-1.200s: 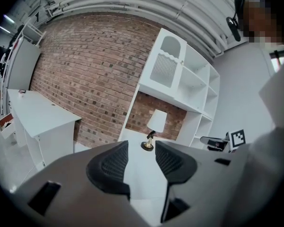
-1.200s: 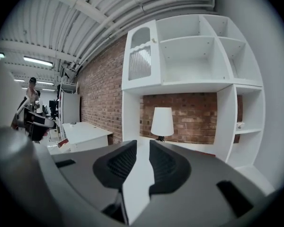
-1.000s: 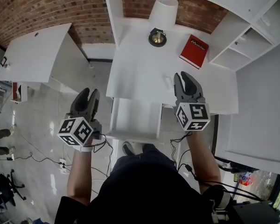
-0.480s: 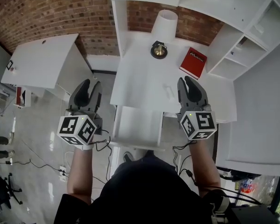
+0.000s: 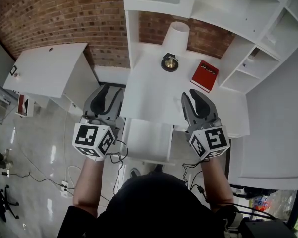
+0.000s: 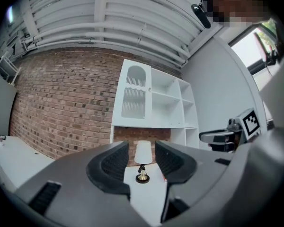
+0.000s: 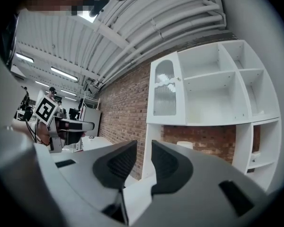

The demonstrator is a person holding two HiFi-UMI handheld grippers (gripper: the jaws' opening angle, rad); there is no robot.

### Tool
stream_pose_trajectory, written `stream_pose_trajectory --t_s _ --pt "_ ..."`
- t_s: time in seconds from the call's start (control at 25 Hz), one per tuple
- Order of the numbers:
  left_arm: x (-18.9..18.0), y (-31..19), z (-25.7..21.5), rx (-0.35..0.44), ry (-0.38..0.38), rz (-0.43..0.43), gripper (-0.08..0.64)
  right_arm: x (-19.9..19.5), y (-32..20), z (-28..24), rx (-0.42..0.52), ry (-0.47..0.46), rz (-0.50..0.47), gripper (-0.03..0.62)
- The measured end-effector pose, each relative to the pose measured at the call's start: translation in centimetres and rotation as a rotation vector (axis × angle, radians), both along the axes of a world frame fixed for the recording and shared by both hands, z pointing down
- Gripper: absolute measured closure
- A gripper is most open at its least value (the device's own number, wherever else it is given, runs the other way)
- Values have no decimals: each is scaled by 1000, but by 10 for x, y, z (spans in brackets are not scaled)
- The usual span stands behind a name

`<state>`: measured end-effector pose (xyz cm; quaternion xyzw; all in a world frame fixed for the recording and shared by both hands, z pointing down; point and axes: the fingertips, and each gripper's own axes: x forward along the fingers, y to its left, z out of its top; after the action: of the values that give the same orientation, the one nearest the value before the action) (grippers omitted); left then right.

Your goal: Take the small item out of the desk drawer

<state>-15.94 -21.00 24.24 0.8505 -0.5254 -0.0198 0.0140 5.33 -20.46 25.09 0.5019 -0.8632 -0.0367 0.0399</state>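
Head view: shows open desk drawer (image 5: 146,139) pulled out from the front edge of the white desk (image 5: 154,95), squarely between both tools.
Small item: not made out from above; only bare white drawer floor on show, so either too small to tell or tucked against a wall.
Left tool (image 5: 111,89): stands moderately wide with nothing between the jaws; hangs off the desk's left edge, marker cube just beside the drawer's left wall.
Right tool (image 5: 189,93): stands at a narrow gap, empty; hovers over the desk top, to the right of the drawer.
Aim: points level in both cases, toward the table lamp (image 5: 176,36), shelving and brick wall, not into the drawer.
Key relation: drawer below and behind both sets of tips, nearer the person's body; long axis from desk toward the person.
Nearer side: roughly even, left perhaps slightly closer.
Next move, as judged: calls for tipping one tool down and drawing it back over the drawer opening.
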Motion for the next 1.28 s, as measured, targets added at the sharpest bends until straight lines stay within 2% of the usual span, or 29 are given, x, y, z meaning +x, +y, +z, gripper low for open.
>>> stream_pose_trajectory --t_s 0.2,0.6,1.28 --pt "4 11 9 -1 -48 1 385 -8 8 -4 8 2 -24 512" --pt "7 14 21 -27 -47 15 385 -11 14 -6 31 -7 -39 514" --pt "10 1 33 -63 -43 17 385 -3 2 7 -9 -21 -40 514"
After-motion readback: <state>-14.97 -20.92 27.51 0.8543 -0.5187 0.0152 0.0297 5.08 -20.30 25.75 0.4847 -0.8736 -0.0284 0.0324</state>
